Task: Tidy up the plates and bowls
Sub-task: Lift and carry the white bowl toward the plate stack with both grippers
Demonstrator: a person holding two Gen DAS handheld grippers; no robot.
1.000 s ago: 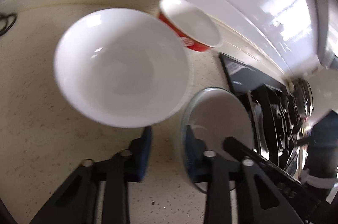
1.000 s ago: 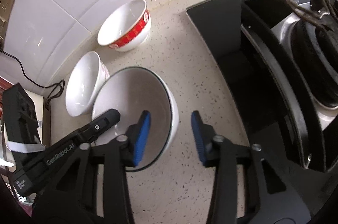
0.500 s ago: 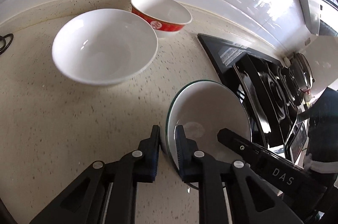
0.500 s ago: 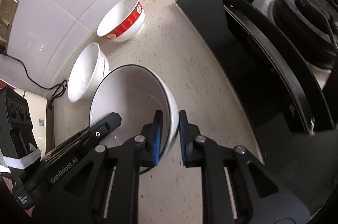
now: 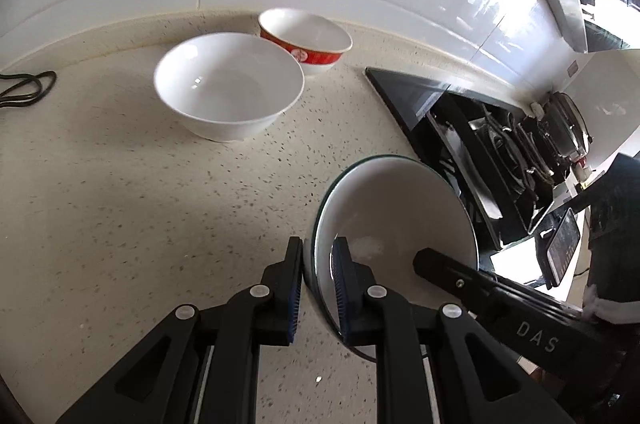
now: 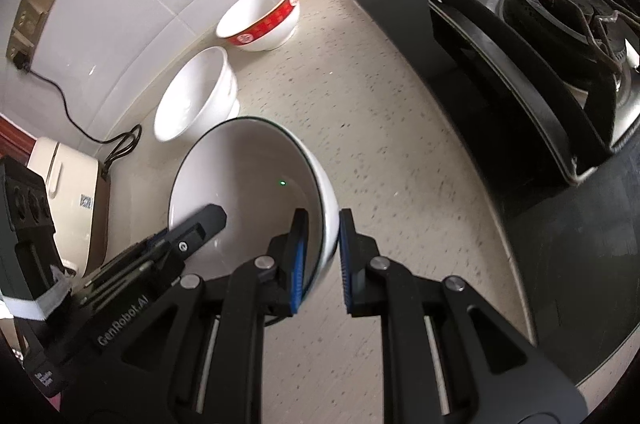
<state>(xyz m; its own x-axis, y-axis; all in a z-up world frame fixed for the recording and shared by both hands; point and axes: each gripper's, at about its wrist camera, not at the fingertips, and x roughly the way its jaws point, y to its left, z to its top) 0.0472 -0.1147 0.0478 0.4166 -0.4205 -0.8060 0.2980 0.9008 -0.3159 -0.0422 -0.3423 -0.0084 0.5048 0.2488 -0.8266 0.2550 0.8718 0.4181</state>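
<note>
Green-rimmed bowl (image 5: 394, 208) tilted; white bowl (image 5: 228, 96), red-banded bowl (image 5: 306, 38) upright.

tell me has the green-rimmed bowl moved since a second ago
Yes. The green-rimmed bowl, now pinched by both tongs, has come away from the stove toward the white bowl, which it now overlaps.

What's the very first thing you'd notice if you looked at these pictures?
The green-rimmed bowl up close: the left gripper and the right gripper each pinch its rim from opposite sides. Behind it on the speckled counter, by the wall, sit a plain white bowl and a red-banded bowl.
</note>
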